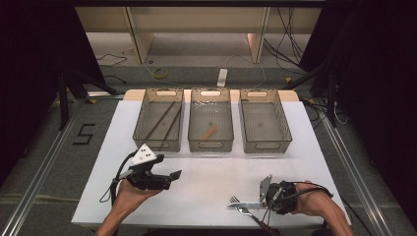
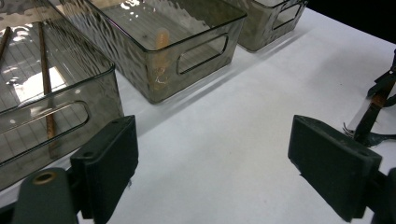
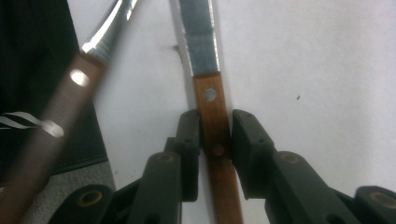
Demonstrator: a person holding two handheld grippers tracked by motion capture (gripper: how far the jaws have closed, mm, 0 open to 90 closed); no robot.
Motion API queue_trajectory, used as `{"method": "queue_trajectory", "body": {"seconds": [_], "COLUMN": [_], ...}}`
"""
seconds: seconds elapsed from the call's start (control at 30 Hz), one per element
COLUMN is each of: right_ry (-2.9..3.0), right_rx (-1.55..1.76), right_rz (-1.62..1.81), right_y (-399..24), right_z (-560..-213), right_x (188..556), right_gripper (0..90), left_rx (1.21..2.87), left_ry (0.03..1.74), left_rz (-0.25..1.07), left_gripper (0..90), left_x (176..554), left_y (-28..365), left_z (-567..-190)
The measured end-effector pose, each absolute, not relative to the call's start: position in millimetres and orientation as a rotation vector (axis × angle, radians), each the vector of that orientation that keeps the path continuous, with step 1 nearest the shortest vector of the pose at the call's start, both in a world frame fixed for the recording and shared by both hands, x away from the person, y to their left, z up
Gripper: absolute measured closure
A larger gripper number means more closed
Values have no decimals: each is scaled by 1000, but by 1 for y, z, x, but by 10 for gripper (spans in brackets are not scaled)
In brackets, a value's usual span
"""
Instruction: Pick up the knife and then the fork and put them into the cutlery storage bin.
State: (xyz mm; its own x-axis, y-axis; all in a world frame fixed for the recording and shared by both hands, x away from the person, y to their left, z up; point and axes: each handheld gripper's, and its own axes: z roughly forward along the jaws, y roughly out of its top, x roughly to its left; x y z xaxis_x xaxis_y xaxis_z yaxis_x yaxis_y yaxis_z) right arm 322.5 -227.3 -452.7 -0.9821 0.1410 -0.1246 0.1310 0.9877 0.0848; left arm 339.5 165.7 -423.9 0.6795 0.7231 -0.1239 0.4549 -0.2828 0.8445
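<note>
Fingers (image 3: 189,135) of right gripper (image 3: 215,133) clamped on wooden handle of knife (image 3: 212,100), pads pressing both sides. Knife flat on white table (image 1: 206,189), near front edge at right, blade pointing left. Fork (image 1: 244,211) just beside knife, nearer table edge. Left gripper (image 2: 212,163) released, jaws wide apart, nothing between. Three clear bins (image 1: 210,146) in row at far side.

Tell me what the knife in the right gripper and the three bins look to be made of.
Knife: dull grey metal blade, probably steel; the handle looks like reddish-brown wood, with visible grain and round metal rivets.
Bins: smoky see-through plastic, apparently, glossy and rippled, since the contents show through the walls and light glares off them.
</note>
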Motion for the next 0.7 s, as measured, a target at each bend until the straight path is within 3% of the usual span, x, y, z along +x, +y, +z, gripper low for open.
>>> {"method": "queue_trajectory", "body": {"seconds": [0.7], "right_ry": [3008], "right_rx": [221], "right_rz": [117], "right_y": [-226], "right_z": [-453], "right_x": [323], "right_gripper": [771], "left_rx": [1933], "left_ry": [917], "left_rz": [351], "left_gripper": [156], "left_x": [339], "left_y": [166], "left_z": [-424]}}
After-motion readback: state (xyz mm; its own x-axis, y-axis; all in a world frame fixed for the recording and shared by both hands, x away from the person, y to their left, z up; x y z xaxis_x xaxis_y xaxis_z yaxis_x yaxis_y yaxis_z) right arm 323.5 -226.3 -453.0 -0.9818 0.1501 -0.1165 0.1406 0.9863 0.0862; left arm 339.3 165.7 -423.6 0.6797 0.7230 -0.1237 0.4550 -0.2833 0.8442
